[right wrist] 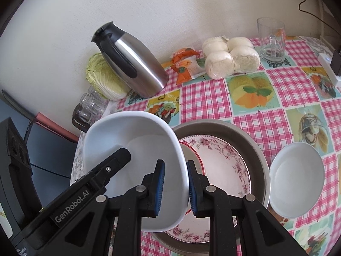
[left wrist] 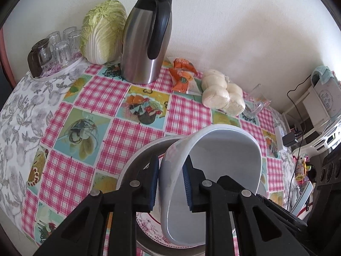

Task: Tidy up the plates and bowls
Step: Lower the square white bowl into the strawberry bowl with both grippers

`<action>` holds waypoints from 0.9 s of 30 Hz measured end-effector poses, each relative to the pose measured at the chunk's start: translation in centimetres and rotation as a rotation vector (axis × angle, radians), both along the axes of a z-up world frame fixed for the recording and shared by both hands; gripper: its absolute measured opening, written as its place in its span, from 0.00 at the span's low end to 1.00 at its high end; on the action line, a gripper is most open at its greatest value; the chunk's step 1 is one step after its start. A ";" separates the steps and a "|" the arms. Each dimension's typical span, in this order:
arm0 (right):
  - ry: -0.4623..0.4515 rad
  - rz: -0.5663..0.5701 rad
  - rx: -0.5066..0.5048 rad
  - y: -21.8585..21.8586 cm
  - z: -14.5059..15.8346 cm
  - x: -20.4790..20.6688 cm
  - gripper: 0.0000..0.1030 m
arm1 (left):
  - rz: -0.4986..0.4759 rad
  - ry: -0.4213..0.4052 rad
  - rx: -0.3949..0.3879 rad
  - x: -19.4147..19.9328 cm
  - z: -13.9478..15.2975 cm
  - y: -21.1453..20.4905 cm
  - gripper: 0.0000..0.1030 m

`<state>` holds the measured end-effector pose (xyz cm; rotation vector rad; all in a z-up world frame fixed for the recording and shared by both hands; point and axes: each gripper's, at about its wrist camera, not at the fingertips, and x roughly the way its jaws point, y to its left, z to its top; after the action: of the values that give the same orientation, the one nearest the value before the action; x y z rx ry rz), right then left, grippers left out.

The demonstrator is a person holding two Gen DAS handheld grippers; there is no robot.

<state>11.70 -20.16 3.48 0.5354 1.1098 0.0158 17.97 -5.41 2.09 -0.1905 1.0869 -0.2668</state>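
**dishguy:** Left wrist view has your left gripper [left wrist: 171, 183] pinched tight on the rim of the white square bowl [left wrist: 215, 166], one pad inside, one outside. The bowl hangs tilted over the metal basin [left wrist: 136, 162], with a bit of the floral plate [left wrist: 149, 224] showing under it. Your right gripper [right wrist: 175, 186] is clamped narrow on the opposite wall of that same bowl [right wrist: 132, 149].

**umi_fan:** So what's the risk?

**dishguy:** My guess: you've got two hands on one bowl, so if they come down unevenly it twists in the pads and slips. It's tilted too, so a corner could hit the plate first and clack, or land skewed on the red-rimmed plate [right wrist: 195, 155] edge instead of nesting flat.

**umi_fan:** Do the views differ much?

**dishguy:** Yep. Only the right wrist view shows the round white bowl [right wrist: 296, 179] sitting on the tablecloth [right wrist: 208, 104] just beside the basin [right wrist: 251, 136], plus the full plate stack [right wrist: 223, 166]. The left one mostly gives you the tray of glasses [left wrist: 61, 42] and cabbage [left wrist: 102, 32], well apart from the action.
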 end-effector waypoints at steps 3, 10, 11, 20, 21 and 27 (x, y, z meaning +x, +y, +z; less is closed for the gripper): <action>0.007 -0.003 0.005 -0.2 -0.3 0.1 0.23 | -0.004 0.024 0.012 0.2 -0.6 -0.1 0.22; 0.031 0.000 -0.001 -0.1 -1.0 0.3 0.23 | -0.018 0.065 0.020 0.6 -1.5 -0.2 0.24; 0.036 0.000 0.000 -0.1 -1.1 0.3 0.23 | -0.018 0.070 0.020 0.7 -1.6 -0.2 0.24; 0.047 0.002 -0.008 0.1 -1.5 0.5 0.23 | -0.021 0.112 0.019 1.1 -2.6 0.0 0.24; 0.050 0.002 -0.008 0.1 -1.5 0.5 0.23 | -0.023 0.114 0.021 1.1 -2.7 0.0 0.24; 0.060 -0.004 -0.028 0.0 -1.7 0.5 0.23 | -0.035 0.142 0.049 1.2 -3.5 -0.4 0.24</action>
<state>12.24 -20.15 1.77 0.5158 1.1656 -0.0187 19.20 -5.85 -1.40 -0.1484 1.2368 -0.2612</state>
